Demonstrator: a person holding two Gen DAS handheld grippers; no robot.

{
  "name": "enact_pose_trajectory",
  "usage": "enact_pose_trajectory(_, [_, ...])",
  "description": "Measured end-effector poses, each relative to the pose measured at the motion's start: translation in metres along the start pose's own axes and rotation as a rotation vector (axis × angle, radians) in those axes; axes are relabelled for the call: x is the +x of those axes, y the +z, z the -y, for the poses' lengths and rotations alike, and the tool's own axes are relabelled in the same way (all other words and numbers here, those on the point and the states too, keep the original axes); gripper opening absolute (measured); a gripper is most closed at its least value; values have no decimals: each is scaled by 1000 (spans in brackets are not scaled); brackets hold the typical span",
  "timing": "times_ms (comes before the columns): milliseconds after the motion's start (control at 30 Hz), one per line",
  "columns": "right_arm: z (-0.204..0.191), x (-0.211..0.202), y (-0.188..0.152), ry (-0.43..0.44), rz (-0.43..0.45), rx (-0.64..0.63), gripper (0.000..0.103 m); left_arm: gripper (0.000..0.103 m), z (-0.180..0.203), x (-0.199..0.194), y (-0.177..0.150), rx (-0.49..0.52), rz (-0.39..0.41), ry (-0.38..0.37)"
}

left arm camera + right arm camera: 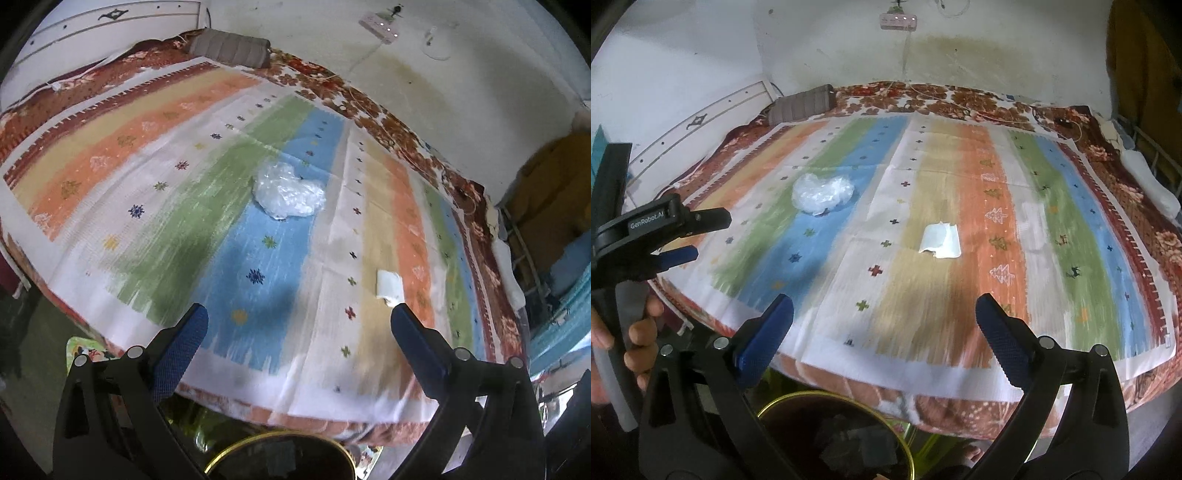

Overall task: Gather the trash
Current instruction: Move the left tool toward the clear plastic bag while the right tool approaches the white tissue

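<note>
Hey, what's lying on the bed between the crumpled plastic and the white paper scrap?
Nothing: only bare striped sheet separates the plastic from the paper scrap, clearest in the right wrist view.

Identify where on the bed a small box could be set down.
Free: the striped mat right of the white paper scrap, and its near edge. Busier: mid-mat, around the crumpled plastic; the far edge holds a grey roll.

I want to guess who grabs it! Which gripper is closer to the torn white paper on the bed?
Right, though not by much. The right gripper faces the torn white paper, just ahead. The left gripper sits further left, with the paper off beside its right-hand finger.
</note>
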State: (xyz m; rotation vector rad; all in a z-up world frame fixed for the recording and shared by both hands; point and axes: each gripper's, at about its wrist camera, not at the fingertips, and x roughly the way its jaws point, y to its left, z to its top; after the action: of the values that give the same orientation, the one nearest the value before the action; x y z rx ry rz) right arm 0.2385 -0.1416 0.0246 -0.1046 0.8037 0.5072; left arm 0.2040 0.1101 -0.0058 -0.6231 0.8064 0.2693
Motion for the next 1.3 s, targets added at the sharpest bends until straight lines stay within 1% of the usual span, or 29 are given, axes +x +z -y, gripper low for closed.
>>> enact_pose_trajectory(133, [10,17,8,-15,-9,9,94,97,4,14,9,49,22,59])
enact_pose_trajectory(200, [13,24,10,-8,-22,19,94,97,6,27,15,64,3,61])
enact_pose_trajectory(267, [16,32,12,-1,-34,26,94,97,4,37,19,57,-6,63])
enact_pose_trajectory(367, [20,42,17,-18,-38,14,94,97,2,57,27,60,-46,61])
enact_pose_trajectory(400, [21,45,18,-27,-38,11,94,97,3,61,28,69,-56,67])
enact_pose_trajectory(433, [23,47,19,-32,-40,13,94,97,3,66,31,93,-60,91])
enact_pose_trajectory(567, [29,62,26,-31,-53,14,94,97,5,77,37,174,-18,132])
enact_pose_trajectory(600, [31,67,27,-31,-60,18,94,97,5,85,37,195,-21,132])
enact_pose_trajectory(700, [38,83,30,-45,-78,20,94,97,7,107,37,229,-68,104])
enact_pose_trajectory(733, [40,91,30,-57,-84,11,94,97,9,110,38,235,-69,96])
enact_pose_trajectory(800, [44,102,29,-79,-92,-8,94,97,13,114,42,235,-65,91])
enact_pose_trajectory(900, [50,118,29,-108,-105,-37,94,97,12,119,51,201,-51,75])
enact_pose_trajectory(933, [54,126,29,-110,-118,-29,94,97,11,121,53,197,-51,73])
enact_pose_trajectory(1000, [61,137,30,-102,-145,1,94,97,9,129,56,199,-48,104])
enact_pose_trajectory(1100, [70,149,32,-110,-158,30,94,97,0,138,61,182,-38,124])
enact_pose_trajectory(1233, [77,164,37,-110,-164,39,94,96,-13,146,76,136,-23,102])
enact_pose_trajectory(1300, [83,171,40,-96,-170,63,94,96,-18,147,83,118,-13,93])
